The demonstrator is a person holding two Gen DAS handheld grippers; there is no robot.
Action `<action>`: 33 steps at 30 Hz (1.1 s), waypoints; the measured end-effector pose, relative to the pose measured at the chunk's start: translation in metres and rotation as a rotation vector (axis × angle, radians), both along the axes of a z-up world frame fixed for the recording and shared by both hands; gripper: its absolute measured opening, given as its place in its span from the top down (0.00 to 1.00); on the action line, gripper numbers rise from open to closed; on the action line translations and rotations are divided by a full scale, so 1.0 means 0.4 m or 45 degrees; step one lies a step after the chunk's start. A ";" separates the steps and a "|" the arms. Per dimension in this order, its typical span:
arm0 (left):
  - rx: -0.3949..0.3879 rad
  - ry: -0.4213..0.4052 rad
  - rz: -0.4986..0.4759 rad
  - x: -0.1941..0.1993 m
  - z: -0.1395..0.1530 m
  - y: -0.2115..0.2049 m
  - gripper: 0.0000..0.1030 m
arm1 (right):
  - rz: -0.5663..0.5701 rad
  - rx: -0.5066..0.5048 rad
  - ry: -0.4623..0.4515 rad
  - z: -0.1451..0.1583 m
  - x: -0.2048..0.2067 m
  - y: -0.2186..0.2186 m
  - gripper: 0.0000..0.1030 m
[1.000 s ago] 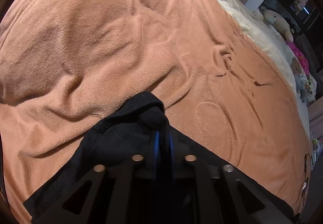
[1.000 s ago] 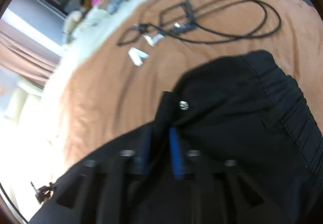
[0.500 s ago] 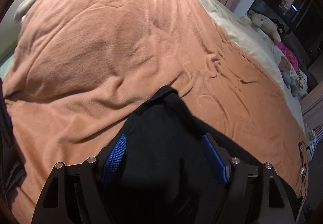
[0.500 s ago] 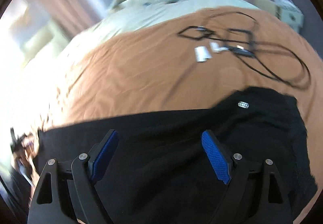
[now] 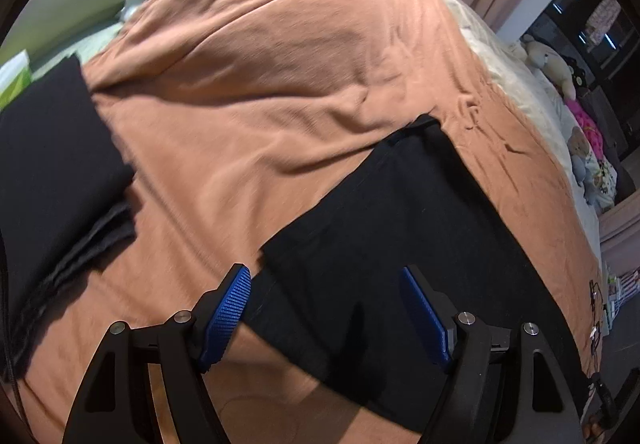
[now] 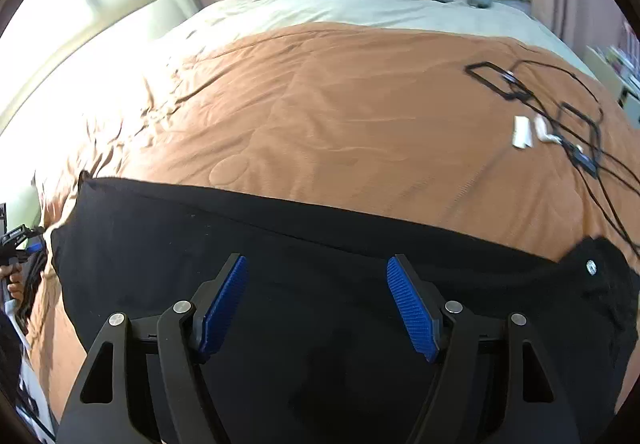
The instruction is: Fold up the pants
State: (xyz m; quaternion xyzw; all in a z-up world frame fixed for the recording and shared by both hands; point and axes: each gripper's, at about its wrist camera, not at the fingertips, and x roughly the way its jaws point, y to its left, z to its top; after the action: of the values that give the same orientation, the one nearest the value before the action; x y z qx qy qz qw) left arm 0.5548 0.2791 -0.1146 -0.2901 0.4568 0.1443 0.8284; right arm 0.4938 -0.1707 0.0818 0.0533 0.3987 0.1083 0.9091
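In the left wrist view, the left gripper (image 5: 324,308) is spread wide and holds nothing. One pair of black pants (image 5: 404,228) lies flat on the orange blanket (image 5: 256,55), near and right. One dark folded pile (image 5: 52,163) sits left. In the right wrist view, the right gripper (image 6: 318,302) has just been closing a little, with nothing between its jaws, over the soft, floppy pants (image 6: 256,240). I think a far corner (image 6: 86,183) is best to grab.

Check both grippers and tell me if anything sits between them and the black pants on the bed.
Nothing visible does. The left gripper and right gripper both stand open directly over the black pants, which lie flat on the orange blanket. The cables lie well off to one side.
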 end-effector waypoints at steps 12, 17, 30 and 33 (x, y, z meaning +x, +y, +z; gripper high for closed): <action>-0.182 -0.022 0.050 -0.086 -0.061 0.001 0.46 | 0.184 -0.172 0.013 -0.060 0.100 0.141 0.31; -0.253 -0.014 0.043 -0.056 -0.083 -0.016 0.56 | 0.276 -0.259 0.019 -0.087 0.140 0.202 0.31; -0.295 0.000 0.127 -0.014 -0.145 -0.010 0.62 | 0.464 -0.443 0.053 -0.147 0.244 0.302 0.31; -0.277 0.005 0.152 -0.016 -0.146 -0.004 0.86 | 0.542 -0.438 0.089 -0.161 0.263 0.325 0.31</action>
State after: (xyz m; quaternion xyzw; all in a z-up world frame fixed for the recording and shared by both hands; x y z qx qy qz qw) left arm 0.5483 0.2773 -0.1732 -0.4046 0.4534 0.1437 0.7810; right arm 0.5992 -0.0407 0.0174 -0.1832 0.4446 0.2259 0.8472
